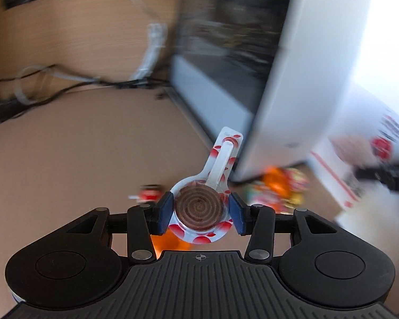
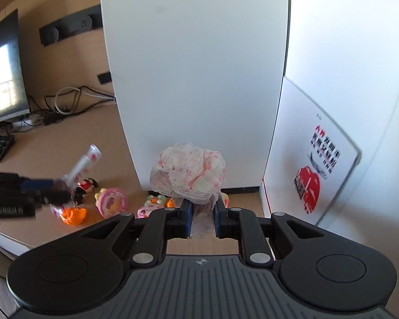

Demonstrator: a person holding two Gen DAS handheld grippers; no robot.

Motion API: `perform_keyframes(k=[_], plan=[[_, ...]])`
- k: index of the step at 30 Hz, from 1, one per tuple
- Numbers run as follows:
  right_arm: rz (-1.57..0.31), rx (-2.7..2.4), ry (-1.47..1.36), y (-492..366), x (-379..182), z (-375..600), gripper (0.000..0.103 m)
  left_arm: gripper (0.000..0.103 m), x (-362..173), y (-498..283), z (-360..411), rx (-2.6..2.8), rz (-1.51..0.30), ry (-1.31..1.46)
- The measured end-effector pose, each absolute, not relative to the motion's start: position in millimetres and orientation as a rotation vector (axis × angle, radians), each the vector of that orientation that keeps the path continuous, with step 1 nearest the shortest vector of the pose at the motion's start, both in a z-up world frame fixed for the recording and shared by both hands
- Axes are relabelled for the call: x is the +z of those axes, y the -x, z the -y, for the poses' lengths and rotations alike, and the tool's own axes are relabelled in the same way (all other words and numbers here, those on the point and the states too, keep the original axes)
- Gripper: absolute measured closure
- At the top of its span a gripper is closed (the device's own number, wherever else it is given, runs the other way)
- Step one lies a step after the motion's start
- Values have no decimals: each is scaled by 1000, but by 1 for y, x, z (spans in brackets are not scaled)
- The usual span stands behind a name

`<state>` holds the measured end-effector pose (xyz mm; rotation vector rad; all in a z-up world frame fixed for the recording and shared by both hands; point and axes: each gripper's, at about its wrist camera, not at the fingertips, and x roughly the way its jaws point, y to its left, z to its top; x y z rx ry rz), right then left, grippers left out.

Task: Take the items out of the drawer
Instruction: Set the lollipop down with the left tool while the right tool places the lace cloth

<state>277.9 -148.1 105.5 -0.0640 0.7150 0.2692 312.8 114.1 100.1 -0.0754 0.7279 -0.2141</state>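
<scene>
My left gripper (image 1: 200, 210) is shut on a wrapped spiral lollipop (image 1: 199, 208) with a red-and-white wrapper, its white stick (image 1: 222, 159) pointing away above the tan desk. In the right wrist view that same gripper (image 2: 58, 188) shows at the left, holding the lollipop (image 2: 82, 164) tilted up. My right gripper (image 2: 202, 216) is shut on a frilly pink-and-white lace pouch (image 2: 188, 172), which bulges just beyond the fingertips. No drawer interior is visible in either view.
Small toys lie on the desk (image 2: 66, 143): an orange piece (image 2: 73, 215), a pink ring-shaped toy (image 2: 111, 202) and a small red figure (image 2: 86, 184). A white panel (image 2: 194, 79) stands behind them. A white printed box (image 2: 311, 154) is at right, a monitor (image 2: 5, 71) and cables at left.
</scene>
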Motion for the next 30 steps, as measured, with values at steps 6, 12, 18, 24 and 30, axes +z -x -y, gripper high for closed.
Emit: perform_keyframes(k=[6,12,18,24,30], plan=[[-807,102,60,-306,59,150,88,53,80,-324,-170,-68,-784,58],[-887,-5,40,-329,25,161,88,53,59,-331,-200,-15,-843,91],[-948,-50,79,-350,2,156,87,53,33,-337,-199,-53,-896,149],[-948,-40,121,-361,0,141,87,52,27,-345,-186,-103,-881,127],[-946,-14,162,-364,-1,134,85,52,25,-350,-188,-188,-854,170]])
